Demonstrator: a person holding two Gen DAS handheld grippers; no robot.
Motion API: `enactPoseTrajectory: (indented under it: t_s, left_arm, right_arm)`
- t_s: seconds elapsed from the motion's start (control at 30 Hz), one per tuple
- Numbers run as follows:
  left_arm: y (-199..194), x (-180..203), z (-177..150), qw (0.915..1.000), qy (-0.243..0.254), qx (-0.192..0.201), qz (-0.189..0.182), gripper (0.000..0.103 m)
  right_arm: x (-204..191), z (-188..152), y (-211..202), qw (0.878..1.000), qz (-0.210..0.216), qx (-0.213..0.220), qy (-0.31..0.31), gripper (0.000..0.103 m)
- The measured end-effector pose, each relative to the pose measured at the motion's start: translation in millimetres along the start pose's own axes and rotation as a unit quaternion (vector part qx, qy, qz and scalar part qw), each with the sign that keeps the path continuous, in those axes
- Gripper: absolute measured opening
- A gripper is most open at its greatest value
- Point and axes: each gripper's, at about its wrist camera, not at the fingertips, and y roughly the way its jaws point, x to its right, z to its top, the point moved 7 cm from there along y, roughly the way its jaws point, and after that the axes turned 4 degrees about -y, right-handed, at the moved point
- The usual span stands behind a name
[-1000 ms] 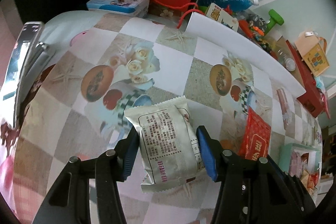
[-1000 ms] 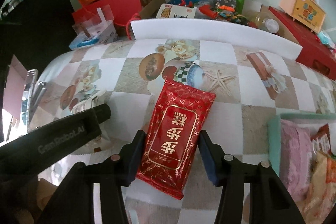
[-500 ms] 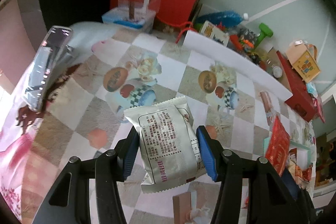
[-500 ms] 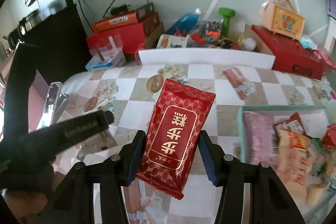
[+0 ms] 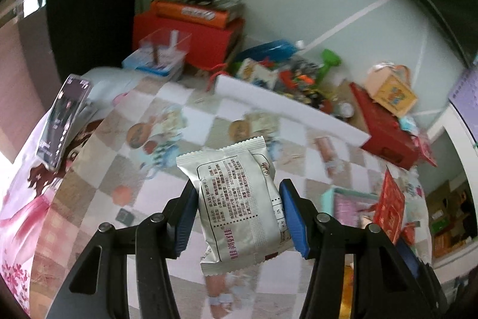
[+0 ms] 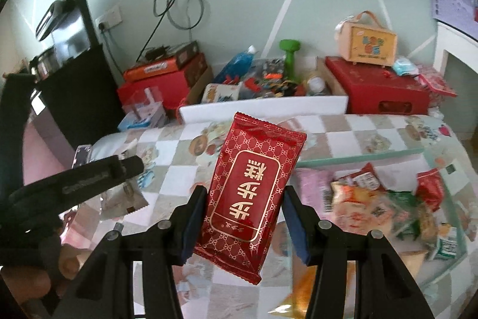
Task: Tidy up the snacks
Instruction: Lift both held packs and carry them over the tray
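My left gripper is shut on a silver snack packet with printed text, held up above the checkered tablecloth. My right gripper is shut on a red packet with gold characters, also lifted off the table. That red packet shows at the right in the left wrist view. The left gripper appears as a dark bar at the left of the right wrist view. A light green tray full of several snack packets lies to the right on the table.
A phone lies near the table's left edge. A white foam board runs along the far edge. Behind it are red boxes, a green dumbbell, a blue bottle and a small handled box.
Both grippers have risen with their packets still clamped, so the table looks farther away. The green tray with snacks has come fully into the right wrist view.
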Motion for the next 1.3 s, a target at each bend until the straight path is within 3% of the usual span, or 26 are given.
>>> enactPoseTrajectory:
  t_s: [0.2,0.47,0.73,1.03,1.3]
  left_arm:
    - [-8,45,-8,0.9983,0.043,0.005,-0.039,0.056]
    - [-6,108,-37,0.9898,0.107,-0.019,-0.091,0.056]
    - [19,130,-52,0.9846,0.143,-0.041,-0.092,0.056]
    - [72,130,-78,0.9818,0.140,-0.098,-0.083,0.056]
    - [76,156,-102,0.9712,0.175,-0.120,-0.109,0.056]
  right_arm:
    - [47,7,-17,0.999,-0.030,0.020,0.033,0.054]
    - [121,7,-35,0.992,-0.086,0.028,0.085,0.054]
    - [181,-8,-46,0.983,-0.127,0.018,0.134,0.054]
    - [199,-35,-17,0.979,-0.122,-0.035,0.159,0.054]
    - [200,-42,-8,0.979,-0.117,-0.054,0.155,0.054]
